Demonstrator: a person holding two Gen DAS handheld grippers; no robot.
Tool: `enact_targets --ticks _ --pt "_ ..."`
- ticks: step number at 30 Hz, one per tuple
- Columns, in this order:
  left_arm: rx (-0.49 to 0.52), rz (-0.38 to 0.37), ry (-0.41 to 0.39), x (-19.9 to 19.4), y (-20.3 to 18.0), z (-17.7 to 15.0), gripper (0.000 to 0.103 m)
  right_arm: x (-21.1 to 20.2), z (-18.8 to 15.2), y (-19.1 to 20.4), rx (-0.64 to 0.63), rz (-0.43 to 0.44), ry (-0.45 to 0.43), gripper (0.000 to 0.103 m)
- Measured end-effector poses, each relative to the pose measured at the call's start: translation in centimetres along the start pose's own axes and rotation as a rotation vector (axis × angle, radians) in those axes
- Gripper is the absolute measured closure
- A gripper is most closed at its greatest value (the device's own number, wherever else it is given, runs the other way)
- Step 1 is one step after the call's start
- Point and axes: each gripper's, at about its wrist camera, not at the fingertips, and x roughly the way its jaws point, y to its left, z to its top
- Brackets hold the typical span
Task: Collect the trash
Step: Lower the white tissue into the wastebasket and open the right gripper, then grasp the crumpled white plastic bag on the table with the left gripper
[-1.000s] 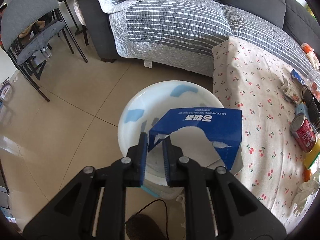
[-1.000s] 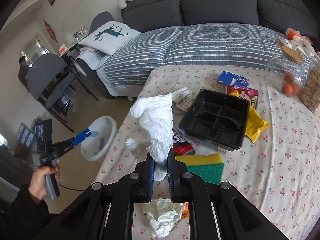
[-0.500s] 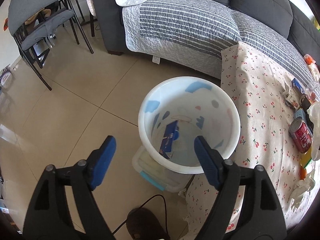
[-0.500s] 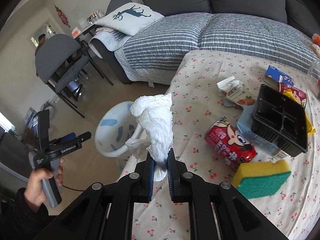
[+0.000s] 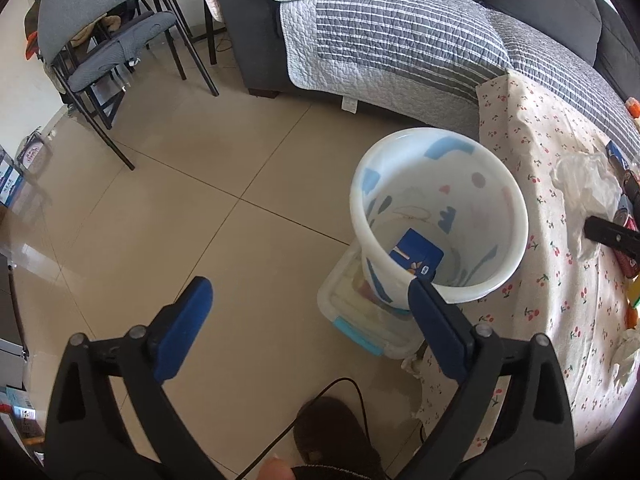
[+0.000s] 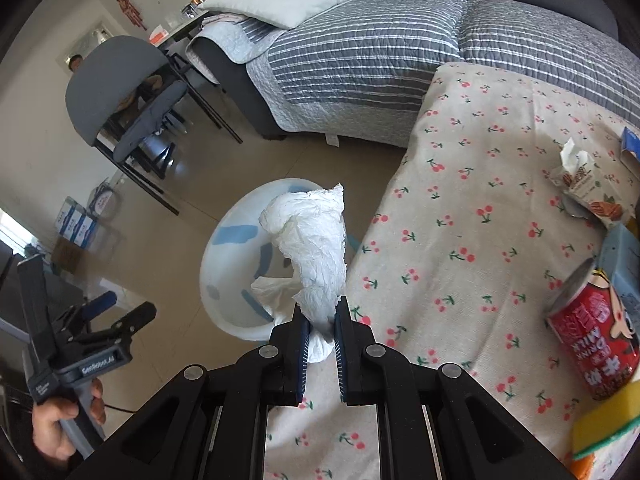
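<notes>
**Tissue in the right gripper, carton already in the bin**

We've got a crumpled white tissue [image 6: 312, 248] pinched in our right gripper [image 6: 320, 320]; its jaws sit nearly together on the lower end, and the rest of the wad sticks up past the fingertips. Just beyond the tissue, down on the floor, is the white bin [image 6: 228, 264] with blue patches, right beside the edge of the cherry-print tablecloth [image 6: 480, 208]. Off to the gripper's right on that cloth we see a red milk can [image 6: 592, 328] lying on its side and a yellow-and-green sponge [image 6: 604, 424] nearer to us.

Our left gripper [image 5: 308, 300] has nothing in it, and its jaws are opening wide. Its right fingertip lines up with the near rim of the bin [image 5: 516, 208], and its left one hangs over bare floor tile. A blue carton [image 5: 416, 256] lies at the bottom of the bin. The bin sits on a clear lidded box [image 5: 360, 320].
</notes>
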Motion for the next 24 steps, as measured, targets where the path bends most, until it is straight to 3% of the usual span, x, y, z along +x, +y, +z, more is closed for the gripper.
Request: enact_targets --ticks 8,14,16,18,24 --pt "0.021 -0.011 0.000 -0.3 0.5 -0.4 0.005 3.7 1.6 1.7 0.026 0.033 0.017 0.090" --pt "0.029 -0.019 0.004 -0.4 0.3 -0.6 0.005 4.3 1.7 1.9 0.041 0.009 0.039 0.082" --pt "0.031 -0.021 0.002 -0.5 0.1 -0.6 0.005 3.5 1.5 2.1 0.035 0.001 0.038 0.073" --pt "0.032 -0.023 0.001 -0.6 -0.1 -0.6 0.005 2.7 1.4 2.1 0.026 -0.006 0.020 0.050" --pt "0.042 -0.039 -0.002 -1.3 -0.9 -0.8 0.005 -1.1 0.8 1.8 -0.010 -0.030 -0.021 0.046"
